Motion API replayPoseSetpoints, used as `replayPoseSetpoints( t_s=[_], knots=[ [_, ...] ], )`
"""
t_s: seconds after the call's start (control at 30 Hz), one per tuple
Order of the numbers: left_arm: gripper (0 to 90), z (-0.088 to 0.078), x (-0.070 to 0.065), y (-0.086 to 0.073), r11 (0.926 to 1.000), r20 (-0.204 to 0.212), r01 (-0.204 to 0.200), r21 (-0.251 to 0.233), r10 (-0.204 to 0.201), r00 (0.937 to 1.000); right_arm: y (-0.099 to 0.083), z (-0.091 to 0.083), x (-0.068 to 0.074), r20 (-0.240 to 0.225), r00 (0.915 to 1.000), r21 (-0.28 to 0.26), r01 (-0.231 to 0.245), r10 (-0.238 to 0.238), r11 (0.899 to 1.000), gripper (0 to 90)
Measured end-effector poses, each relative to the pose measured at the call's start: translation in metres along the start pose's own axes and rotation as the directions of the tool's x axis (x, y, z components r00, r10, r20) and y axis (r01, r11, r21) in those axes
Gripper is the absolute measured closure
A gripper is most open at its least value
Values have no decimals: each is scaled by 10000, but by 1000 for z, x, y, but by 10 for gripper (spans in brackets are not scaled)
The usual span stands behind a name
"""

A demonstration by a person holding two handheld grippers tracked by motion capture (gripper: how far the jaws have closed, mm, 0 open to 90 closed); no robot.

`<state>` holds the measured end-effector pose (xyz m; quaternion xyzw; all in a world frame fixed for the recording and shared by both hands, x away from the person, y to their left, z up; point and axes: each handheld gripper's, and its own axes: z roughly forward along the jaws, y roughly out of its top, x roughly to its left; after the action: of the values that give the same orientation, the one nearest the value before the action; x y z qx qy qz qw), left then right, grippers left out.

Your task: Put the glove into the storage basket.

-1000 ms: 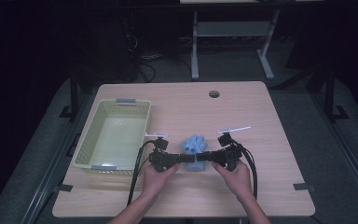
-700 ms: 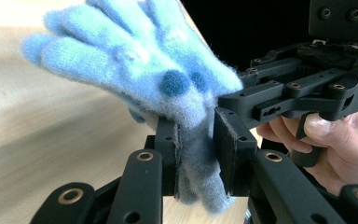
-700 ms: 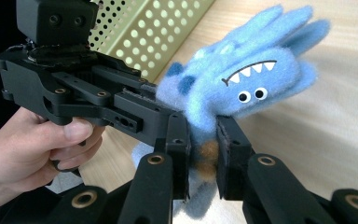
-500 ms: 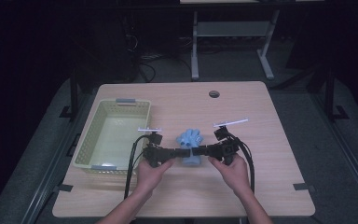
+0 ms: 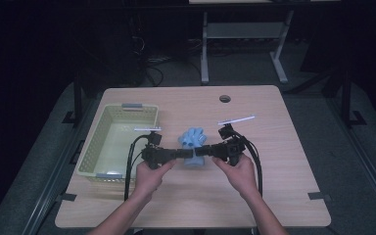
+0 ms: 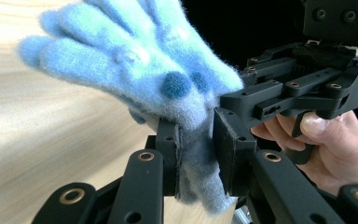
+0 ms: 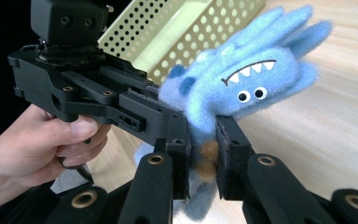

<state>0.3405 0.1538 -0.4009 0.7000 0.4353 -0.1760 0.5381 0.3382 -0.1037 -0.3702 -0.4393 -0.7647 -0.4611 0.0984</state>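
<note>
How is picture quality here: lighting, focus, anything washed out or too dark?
High view: the table is evenly lit, the surroundings nearly black, the blue plush toy small and soft. Left gripper view: the toy is sharp, the wood at left washed out. Right gripper view: toy face crisp, the basket slightly soft.

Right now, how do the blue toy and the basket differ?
The toy is blue and fuzzy, with a face; the basket is pale green, hard and perforated. The toy is clamped between the left gripper and right gripper; the basket sits untouched on the table.
</note>
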Motion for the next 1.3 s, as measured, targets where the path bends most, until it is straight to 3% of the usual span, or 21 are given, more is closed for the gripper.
replayPoseSetpoints(
  t_s=[0.23, 0.33, 1.07, 1.3],
  knots=[
    [730, -13, 2, 6, 9997, 141, 144, -183, -141, 9998, 12, 6, 9, -172, 9997, -126, 187, -189, 9997, 775],
    [730, -23, 6, 12, 9993, 399, 285, -242, -275, 9988, 18, 9, 13, -278, 9988, -253, 390, -397, 9989, 777],
    [742, -72, 17, 23, 9971, 110, 274, -711, -267, 9996, 51, 42, 38, -787, 9942, -74, 734, -737, 9973, 778],
    [752, -84, 23, 24, 9969, 14, 259, -748, -258, 9997, 57, 55, 42, -989, 9933, 56, 612, -604, 9981, 778]
  ],
)
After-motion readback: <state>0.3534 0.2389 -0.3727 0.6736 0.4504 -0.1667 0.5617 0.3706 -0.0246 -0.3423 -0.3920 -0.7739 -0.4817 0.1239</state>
